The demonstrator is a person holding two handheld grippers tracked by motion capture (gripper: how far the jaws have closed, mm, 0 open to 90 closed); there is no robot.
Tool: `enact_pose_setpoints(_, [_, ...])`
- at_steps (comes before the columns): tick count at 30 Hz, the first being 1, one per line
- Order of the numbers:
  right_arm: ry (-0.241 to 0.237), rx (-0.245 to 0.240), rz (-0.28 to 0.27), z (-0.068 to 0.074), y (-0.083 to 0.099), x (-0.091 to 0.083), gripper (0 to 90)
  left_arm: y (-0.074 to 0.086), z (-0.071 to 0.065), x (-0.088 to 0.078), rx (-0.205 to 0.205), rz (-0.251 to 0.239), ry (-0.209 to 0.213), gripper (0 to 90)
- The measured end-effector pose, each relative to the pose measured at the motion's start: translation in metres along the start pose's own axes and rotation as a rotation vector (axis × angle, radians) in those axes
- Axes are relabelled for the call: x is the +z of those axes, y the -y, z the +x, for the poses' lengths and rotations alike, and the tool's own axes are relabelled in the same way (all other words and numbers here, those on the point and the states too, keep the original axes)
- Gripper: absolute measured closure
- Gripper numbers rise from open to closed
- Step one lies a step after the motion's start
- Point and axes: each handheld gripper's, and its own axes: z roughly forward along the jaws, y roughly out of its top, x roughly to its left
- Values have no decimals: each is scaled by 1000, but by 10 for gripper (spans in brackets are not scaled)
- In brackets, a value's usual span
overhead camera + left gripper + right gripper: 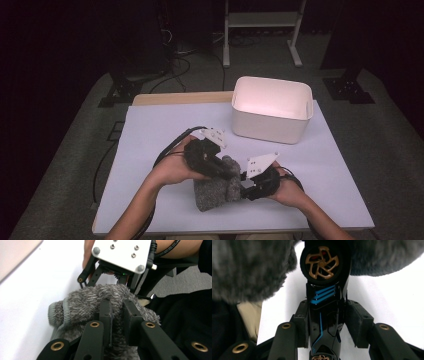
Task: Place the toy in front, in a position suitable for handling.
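While the left gripper (116, 315) pinches a fold of the fuzzy grey pouch (87, 302) between its nearly closed jaws, the right gripper (327, 322) clamps a glossy black toy car (325, 302) with blue stripes and bronze wheels, nose toward the pouch. The pouch lies on the white table (150, 135) near its front edge, between both hands. A white bin (272, 107) stands well apart, toward the table's far right corner.
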Motion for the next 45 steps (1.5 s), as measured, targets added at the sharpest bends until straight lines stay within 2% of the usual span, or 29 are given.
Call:
enact_pose_setpoints(5, [-2, 11, -1, -2, 2, -3, 558, 13, 2, -8, -30, -16, -21, 792])
enact_pose_setpoints(6, [1, 12, 1, -2, 2, -4, 557, 21, 4, -10, -47, -32, -22, 793])
enact_pose_setpoints(8, [4, 13, 7, -2, 3, -5, 557, 30, 8, -11, -70, -32, -29, 792])
enact_pose_setpoints(11, [4, 19, 23, -3, 2, -8, 557, 41, 14, -7, -99, -31, -13, 792])
enact_pose_setpoints(12, [5, 17, 32, -3, 1, -8, 557, 43, 15, -5, -107, -48, 1, 792])
enact_pose_setpoints(15, [5, 13, 66, -3, -3, -9, 555, 43, 16, -4, -105, -64, 21, 793])
enact_pose_setpoints(17, [13, 0, 86, -2, -6, -10, 554, 40, 15, -3, -98, -59, 17, 792])
enact_pose_setpoints(19, [16, 2, 96, -1, -7, -12, 554, 37, 13, -1, -88, -53, 17, 793])
enact_pose_setpoints(24, [24, -32, 108, 0, -9, -13, 555, 35, 12, 1, -79, -56, 28, 794])
enact_pose_setpoints(28, [15, -35, 103, 0, -15, -13, 558, 36, 12, -2, -84, -53, 22, 794])
enact_pose_setpoints(34, [6, -44, 83, -2, -24, -3, 561, 38, 11, -11, -83, -58, 7, 793])
enact_pose_setpoints(41, [-5, -53, 36, -3, -40, 6, 578, 42, 11, -24, -98, -51, -41, 793])
enact_pose_setpoints(45, [-19, -62, 31, -4, -47, 12, 578, 44, 9, -30, -95, -60, -46, 793])
